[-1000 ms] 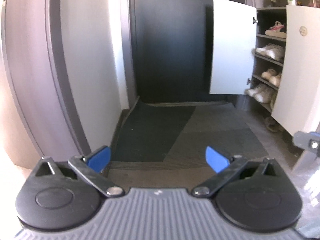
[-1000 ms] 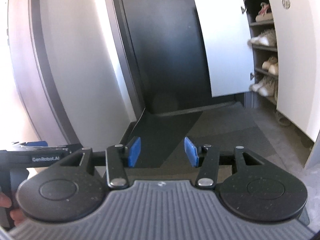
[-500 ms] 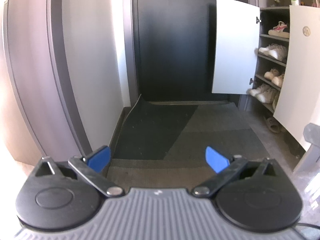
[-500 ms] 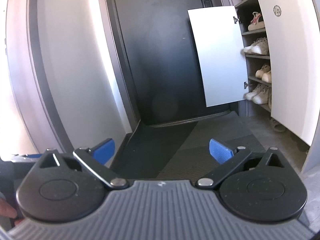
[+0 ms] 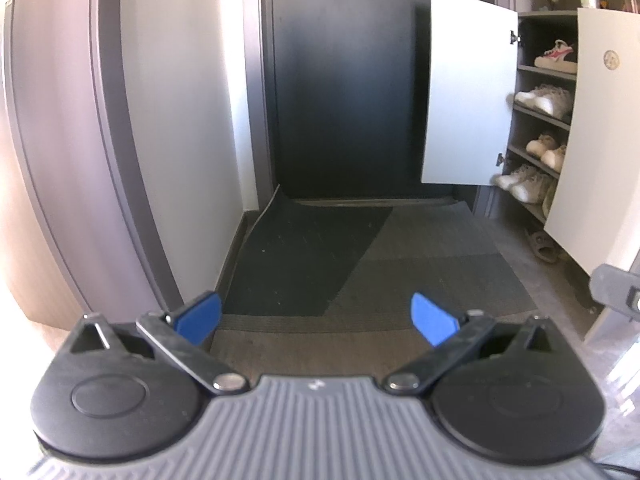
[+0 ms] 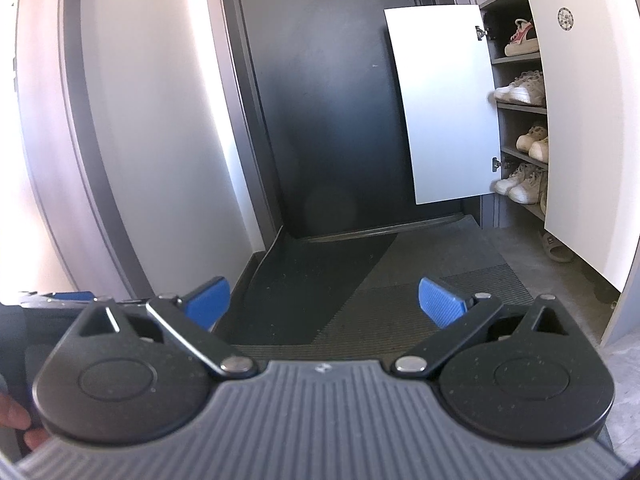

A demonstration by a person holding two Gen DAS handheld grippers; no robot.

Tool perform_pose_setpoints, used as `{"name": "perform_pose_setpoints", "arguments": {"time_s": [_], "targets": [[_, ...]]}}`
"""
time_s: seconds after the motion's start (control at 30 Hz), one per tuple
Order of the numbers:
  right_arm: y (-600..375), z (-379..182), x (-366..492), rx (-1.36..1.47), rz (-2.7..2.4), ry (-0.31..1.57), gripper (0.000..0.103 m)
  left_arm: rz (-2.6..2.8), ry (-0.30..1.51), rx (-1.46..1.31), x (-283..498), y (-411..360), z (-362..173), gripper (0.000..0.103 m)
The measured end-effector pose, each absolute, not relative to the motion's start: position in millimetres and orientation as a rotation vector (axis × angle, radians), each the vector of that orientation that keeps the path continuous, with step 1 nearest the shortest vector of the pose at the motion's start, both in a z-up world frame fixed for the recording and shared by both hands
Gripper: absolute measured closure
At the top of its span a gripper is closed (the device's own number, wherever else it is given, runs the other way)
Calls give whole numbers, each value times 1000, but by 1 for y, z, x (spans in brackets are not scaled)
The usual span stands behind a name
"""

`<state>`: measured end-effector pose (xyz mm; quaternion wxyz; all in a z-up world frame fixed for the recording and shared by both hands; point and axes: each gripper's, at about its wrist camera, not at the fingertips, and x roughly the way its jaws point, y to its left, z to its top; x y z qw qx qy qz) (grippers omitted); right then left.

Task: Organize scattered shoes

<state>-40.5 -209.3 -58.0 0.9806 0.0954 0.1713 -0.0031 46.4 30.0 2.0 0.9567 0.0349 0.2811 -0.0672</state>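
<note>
Floor mat (image 5: pixel 420 280) ribbed, matt dark grey fabric-like weave. Cabinet doors (image 6: pixel 440 100) smooth, white, matt laminate. Front door (image 5: pixel 344 80) matt black, smooth. Shoes (image 6: pixel 520 88) on shelves pale, cloth-like uppers. Fingers (image 6: pixel 440 304) blue, ridged rubbery plastic; gripper housing (image 6: pixel 320 420) ribbed grey plastic, matt black discs, shiny metal rivets.

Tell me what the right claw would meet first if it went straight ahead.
Probably the dark floor mat: the open right claw tilts downward toward it, nothing between. Depth is uncertain.
</note>
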Motion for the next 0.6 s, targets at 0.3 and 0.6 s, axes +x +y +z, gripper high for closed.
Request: {"name": "perform_pose_setpoints", "arguments": {"time_s": [0.3, 0.6], "targets": [[-208, -59, -38, 195, 4, 354, 0, -149, 578, 64, 48, 31, 2, 0], [-206, -60, -38, 183, -16, 359, 0, -164, 587, 61, 49, 32, 0, 0]]}}
